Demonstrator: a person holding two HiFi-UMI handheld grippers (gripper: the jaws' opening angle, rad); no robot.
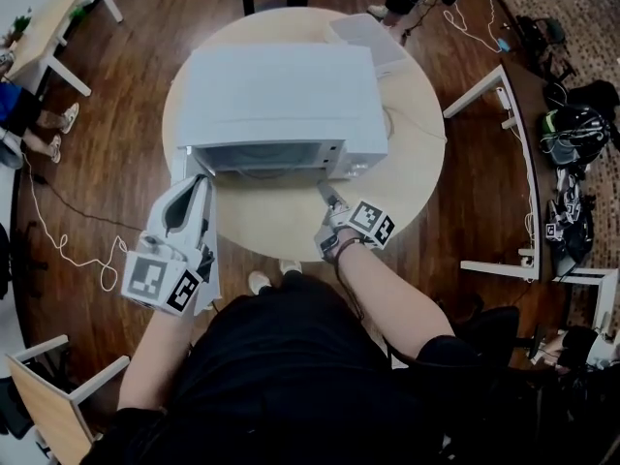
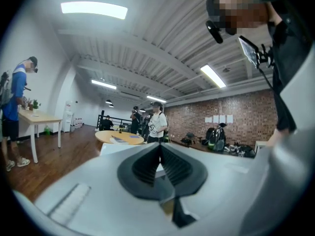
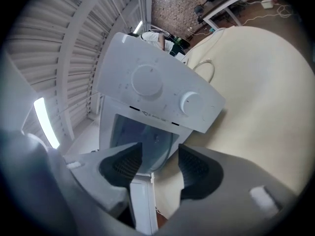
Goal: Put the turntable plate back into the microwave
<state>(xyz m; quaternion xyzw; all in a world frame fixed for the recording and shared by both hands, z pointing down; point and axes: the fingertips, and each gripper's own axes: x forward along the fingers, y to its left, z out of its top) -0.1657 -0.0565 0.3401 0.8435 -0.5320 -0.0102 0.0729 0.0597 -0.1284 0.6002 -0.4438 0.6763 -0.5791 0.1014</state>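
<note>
A white microwave [image 1: 281, 95] stands on a round table with its door [image 1: 209, 260] swung out to the left. The glass turntable plate [image 1: 266, 153] lies inside the cavity. My right gripper [image 1: 331, 200] hovers just in front of the microwave's right front corner, open and holding nothing. In the right gripper view [image 3: 160, 154] the plate [image 3: 147, 141], the dial panel [image 3: 162, 90] and the door [image 3: 142, 205] show past its jaws. My left gripper [image 1: 199, 184] is beside the door's outer face. In the left gripper view [image 2: 160, 149] its pads meet at the tips.
The beige round table [image 1: 417, 163] also carries a white box [image 1: 373, 37] behind the microwave and a thin cable [image 1: 399, 124]. White desks [image 1: 504, 95] stand at the right, a wooden chair [image 1: 58, 405] at lower left. Several people stand further off.
</note>
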